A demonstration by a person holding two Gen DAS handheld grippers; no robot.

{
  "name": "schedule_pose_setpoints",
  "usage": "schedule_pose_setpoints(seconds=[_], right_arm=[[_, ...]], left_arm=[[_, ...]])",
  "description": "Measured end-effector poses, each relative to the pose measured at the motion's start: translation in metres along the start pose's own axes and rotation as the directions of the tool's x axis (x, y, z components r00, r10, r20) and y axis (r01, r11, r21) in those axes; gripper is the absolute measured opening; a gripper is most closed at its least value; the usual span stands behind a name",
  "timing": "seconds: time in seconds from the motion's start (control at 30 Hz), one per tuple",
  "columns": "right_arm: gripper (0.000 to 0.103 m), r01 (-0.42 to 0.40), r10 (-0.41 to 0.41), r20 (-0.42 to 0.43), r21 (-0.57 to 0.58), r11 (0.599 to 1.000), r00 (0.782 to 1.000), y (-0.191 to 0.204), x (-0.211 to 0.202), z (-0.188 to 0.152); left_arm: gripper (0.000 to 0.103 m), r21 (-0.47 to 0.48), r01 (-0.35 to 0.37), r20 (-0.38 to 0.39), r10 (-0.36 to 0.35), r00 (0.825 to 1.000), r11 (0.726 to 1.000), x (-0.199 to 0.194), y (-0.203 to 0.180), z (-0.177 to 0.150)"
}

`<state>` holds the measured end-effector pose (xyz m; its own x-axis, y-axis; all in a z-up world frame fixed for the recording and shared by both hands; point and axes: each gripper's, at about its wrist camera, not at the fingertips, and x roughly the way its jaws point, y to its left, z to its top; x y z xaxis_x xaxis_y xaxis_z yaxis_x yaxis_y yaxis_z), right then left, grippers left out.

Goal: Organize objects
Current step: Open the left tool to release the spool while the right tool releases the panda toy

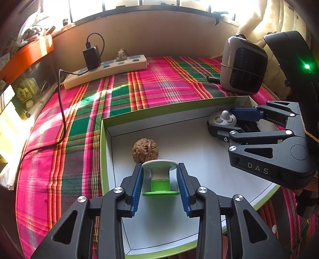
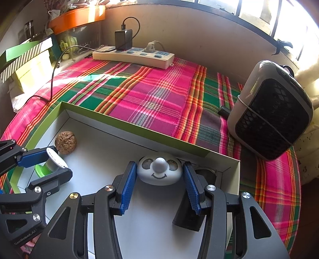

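Observation:
A shallow box [image 1: 103,151] with a green rim and white floor lies on the plaid cloth. My left gripper [image 1: 159,165] is shut on a green and white spool [image 1: 160,179], its blue pads against the spool's flanges. Just beyond it, a walnut [image 1: 145,151] rests on the box floor. Near the box's far right corner, my right gripper [image 2: 159,162] is shut on a white round panda-faced toy [image 2: 159,170] with a grey nose. The right wrist view also shows the left gripper [image 2: 59,159] with the spool [image 2: 50,162], the walnut [image 2: 65,142] and the box [image 2: 139,127].
A power strip [image 2: 133,55] with a black charger [image 2: 123,38] and cable lies at the cloth's far edge. A grey fan heater [image 2: 269,111] stands on the right beside the box. Boxes and an orange tray [image 2: 77,17] crowd the left. A black object [image 2: 187,217] lies under my right finger.

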<state>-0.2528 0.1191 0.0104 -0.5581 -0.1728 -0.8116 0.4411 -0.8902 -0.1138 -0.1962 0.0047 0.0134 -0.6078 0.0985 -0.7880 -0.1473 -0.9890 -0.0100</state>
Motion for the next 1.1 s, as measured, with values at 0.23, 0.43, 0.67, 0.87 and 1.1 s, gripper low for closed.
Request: schedule_pose_setpoints(seconds=[0.23,0.43,0.67,0.87,1.1], right_arm=[[0.049,0.002,-0.002,-0.001,0.002,1.000,1.000,0.001,0.001,0.000],[0.049,0.004,-0.004,-0.002,0.011,1.000,1.000,0.000,0.001,0.001],[0.049,0.002,-0.002,-0.001,0.024,1.000,1.000,0.000,0.001,0.001],[0.051,-0.006,0.006,0.009,0.043,0.999,1.000,-0.001,-0.004,-0.002],[0.055,-0.021,0.019,0.044,0.054,0.998,0.999,-0.001,-0.014,-0.004]], left_arm=[[0.032,0.000,-0.002,-0.001,0.002,1.000,1.000,0.000,-0.001,0.000],[0.033,-0.002,0.000,-0.004,0.000,1.000,1.000,0.000,-0.001,0.001],[0.036,0.008,-0.001,-0.005,0.001,1.000,1.000,0.000,-0.002,-0.002],[0.036,0.007,0.001,-0.009,-0.001,1.000,1.000,-0.002,-0.002,-0.004],[0.037,0.007,-0.001,-0.001,0.001,1.000,1.000,-0.011,-0.002,-0.006]])
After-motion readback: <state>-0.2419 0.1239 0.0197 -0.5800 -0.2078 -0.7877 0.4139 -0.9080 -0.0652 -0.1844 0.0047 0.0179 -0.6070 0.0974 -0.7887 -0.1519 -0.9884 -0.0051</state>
